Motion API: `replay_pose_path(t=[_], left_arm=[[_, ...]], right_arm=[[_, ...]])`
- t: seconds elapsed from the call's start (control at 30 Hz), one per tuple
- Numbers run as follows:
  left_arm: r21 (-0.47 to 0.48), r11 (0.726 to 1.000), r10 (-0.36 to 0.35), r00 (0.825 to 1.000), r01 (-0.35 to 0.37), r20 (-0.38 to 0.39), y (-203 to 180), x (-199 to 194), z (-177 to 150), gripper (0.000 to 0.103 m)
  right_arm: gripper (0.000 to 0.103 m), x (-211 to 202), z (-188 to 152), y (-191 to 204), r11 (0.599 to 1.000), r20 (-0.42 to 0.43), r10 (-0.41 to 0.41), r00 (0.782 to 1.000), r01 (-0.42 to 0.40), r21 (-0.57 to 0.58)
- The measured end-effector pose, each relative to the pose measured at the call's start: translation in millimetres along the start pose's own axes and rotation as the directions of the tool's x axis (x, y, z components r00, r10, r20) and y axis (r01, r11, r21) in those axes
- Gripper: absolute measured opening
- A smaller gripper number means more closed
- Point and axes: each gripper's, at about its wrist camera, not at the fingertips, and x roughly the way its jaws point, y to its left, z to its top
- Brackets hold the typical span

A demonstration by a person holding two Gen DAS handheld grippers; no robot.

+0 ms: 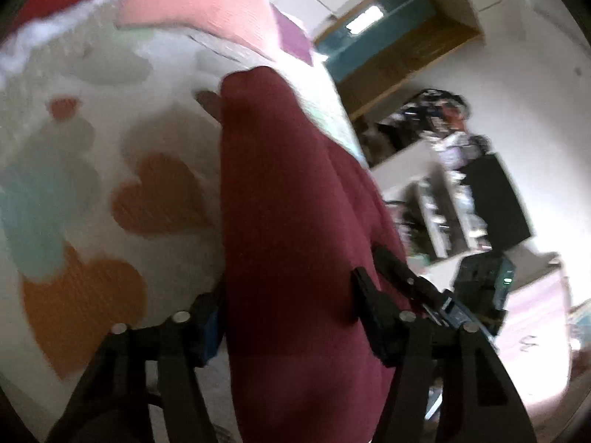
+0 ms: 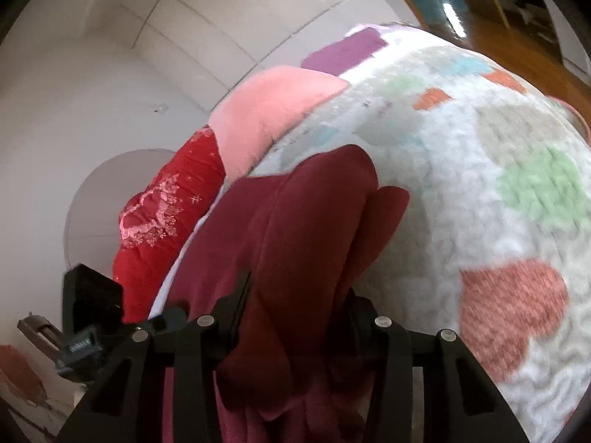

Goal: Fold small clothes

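Note:
A maroon garment [image 1: 291, 221] hangs from my left gripper [image 1: 291, 317], whose jaws are shut on it, above a white fleece blanket with coloured hearts [image 1: 110, 140]. In the right wrist view the same maroon garment [image 2: 303, 229] drapes in folds over my right gripper [image 2: 295, 310], which is shut on the cloth and holds it over the blanket [image 2: 480, 192]. The fingertips of both grippers are hidden by the fabric. The other gripper [image 2: 85, 317] shows at the lower left of the right wrist view.
A pink pillow [image 2: 273, 110] and a red patterned pillow [image 2: 166, 221] lie at the bed's head by a white wall. A purple patch [image 2: 343, 51] lies beyond. White shelves [image 1: 436, 199], a black box [image 1: 495, 199] and a wooden cabinet [image 1: 399, 55] stand beside the bed.

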Motion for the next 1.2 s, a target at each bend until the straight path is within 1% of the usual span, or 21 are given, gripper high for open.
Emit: replay_pose_path(t=[0.03, 0.07, 0.1, 0.13, 0.17, 0.2, 0.3, 0.4, 0.47, 0.57, 0.6, 0.67, 0.7, 0.73, 0.77, 0.8, 0.93, 1.0, 1.13, 1.17, 1.2], left_arm=[[0.002, 0.998, 0.057, 0.998, -0.057, 0.004, 4, 4, 1, 0.066], [0.013, 0.993, 0.120, 0.993, -0.120, 0.006, 8, 9, 1, 0.066], [0.036, 0.980, 0.197, 0.980, -0.197, 0.000, 13, 16, -3, 0.066], [0.045, 0.973, 0.227, 0.974, -0.227, -0.003, 17, 19, -7, 0.066], [0.039, 0.978, 0.207, 0.978, -0.207, 0.004, 22, 17, -14, 0.066], [0.032, 0.980, 0.198, 0.980, -0.199, 0.009, 24, 14, -19, 0.066], [0.023, 0.977, 0.211, 0.977, -0.212, 0.037, 27, -1, -35, 0.066], [0.026, 0.969, 0.243, 0.966, -0.246, 0.090, 27, -21, -57, 0.066], [0.021, 0.967, 0.249, 0.961, -0.253, 0.118, 26, -36, -75, 0.066], [0.039, 0.956, 0.279, 0.943, -0.290, 0.184, 13, -55, -97, 0.067], [0.057, 0.944, 0.304, 0.926, -0.324, 0.225, 4, -64, -106, 0.067], [0.083, 0.925, 0.335, 0.899, -0.370, 0.281, -8, -76, -114, 0.070], [0.099, 0.912, 0.350, 0.883, -0.397, 0.314, -15, -84, -119, 0.074], [0.114, 0.895, 0.369, 0.859, -0.431, 0.355, -23, -93, -124, 0.077], [0.120, 0.878, 0.387, 0.834, -0.464, 0.394, -30, -100, -128, 0.083], [0.121, 0.847, 0.417, 0.787, -0.518, 0.455, -38, -111, -135, 0.089], [0.094, 0.771, 0.467, 0.659, -0.630, 0.590, -58, -137, -154, 0.095], [0.084, 0.750, 0.482, 0.628, -0.656, 0.611, -65, -145, -160, 0.096], [0.078, 0.684, 0.522, 0.561, -0.725, 0.643, -83, -156, -175, 0.096], [0.076, 0.676, 0.522, 0.549, -0.733, 0.653, -87, -158, -179, 0.098], [0.080, 0.682, 0.510, 0.550, -0.727, 0.661, -90, -162, -185, 0.103]], right_arm=[[0.048, 9, 3, 1, 1.000, -0.004, -0.008, 1.000, 0.008, -0.002], [0.054, 21, 5, -2, 1.000, -0.014, -0.030, 0.999, 0.030, 0.000], [0.059, 34, 4, -6, 0.996, -0.028, -0.087, 0.996, 0.087, 0.000], [0.062, 42, 3, -9, 0.990, -0.037, -0.138, 0.990, 0.138, -0.006], [0.066, 51, -1, -13, 0.979, -0.057, -0.203, 0.978, 0.202, -0.021], [0.067, 53, -5, -15, 0.977, -0.062, -0.215, 0.975, 0.213, -0.031], [0.068, 30, -15, -12, 0.977, 0.001, -0.207, 0.978, 0.207, -0.050], [0.067, -2, -20, 12, 0.960, 0.112, -0.239, 0.965, 0.252, -0.125], [0.063, -20, -20, 31, 0.958, 0.181, -0.201, 0.963, 0.232, -0.167], [0.062, -20, -19, 53, 0.958, 0.171, -0.142, 0.975, 0.178, -0.225], [0.062, -9, -19, 55, 0.958, 0.133, -0.131, 0.982, 0.160, -0.239], [0.064, 16, -21, 46, 0.962, 0.053, -0.155, 0.986, 0.163, -0.219], [0.065, 37, -22, 31, 0.967, -0.030, -0.185, 0.982, 0.177, -0.185], [0.065, 45, -26, 22, 0.966, -0.057, -0.210, 0.976, 0.198, -0.168], [0.065, 40, -29, 19, 0.961, -0.017, -0.228, 0.973, 0.223, -0.164], [0.065, 34, -32, 20, 0.959, 0.007, -0.235, 0.972, 0.233, -0.164], [0.065, -7, -51, 35, 0.970, 0.057, -0.200, 0.978, 0.205, -0.130], [0.068, -30, -72, 40, 0.961, 0.104, -0.227, 0.968, 0.240, -0.139], [0.069, -58, -107, 37, 0.950, 0.131, -0.279, 0.951, 0.293, -0.104], [0.069, -65, -112, 34, 0.952, 0.133, -0.278, 0.951, 0.291, -0.091], [0.069, -72, -118, 32, 0.954, 0.136, -0.278, 0.951, 0.290, -0.075]])
